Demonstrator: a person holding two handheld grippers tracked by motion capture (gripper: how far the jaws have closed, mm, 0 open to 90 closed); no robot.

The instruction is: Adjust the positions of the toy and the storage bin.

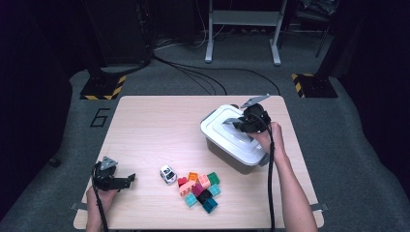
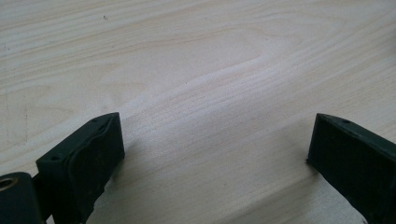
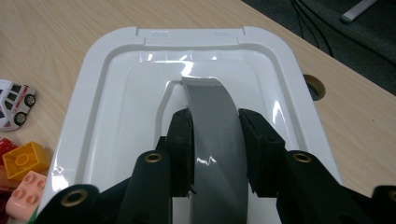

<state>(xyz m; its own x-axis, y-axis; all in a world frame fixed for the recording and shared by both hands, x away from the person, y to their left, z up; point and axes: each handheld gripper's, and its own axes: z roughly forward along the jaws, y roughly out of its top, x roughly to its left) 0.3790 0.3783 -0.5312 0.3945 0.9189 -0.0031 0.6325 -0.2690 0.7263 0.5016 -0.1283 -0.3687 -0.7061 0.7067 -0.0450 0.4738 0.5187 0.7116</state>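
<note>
Left gripper (image 1: pixel 126 181) near table (image 1: pixel 154 125) edge, jaws wide apart, empty. Bricks (image 1: pixel 200 190) and toy car (image 1: pixel 168 174) front-centre. Farther right, right gripper (image 3: pixel 215 140) clamped on grey handle (image 3: pixel 210 112) of white bin lid (image 3: pixel 116 93).

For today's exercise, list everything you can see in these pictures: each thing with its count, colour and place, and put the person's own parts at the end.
Table: one, light wood, centre.
Storage box: one, grey, right side of the table.
Lid: one, white, on the box.
Lid handle: one, grey, centre of the lid.
Toy car: one, white, near front edge, left of the bricks.
Toy bricks: a heap, red, orange, pink, green, teal; exact count unclear.
Cables: several, black, on the floor behind.
Left gripper: one, black, front left, fingers open over bare table.
Right gripper: one, black, fingers closed on the lid handle.
Forearms: two, entering from the bottom.
</note>
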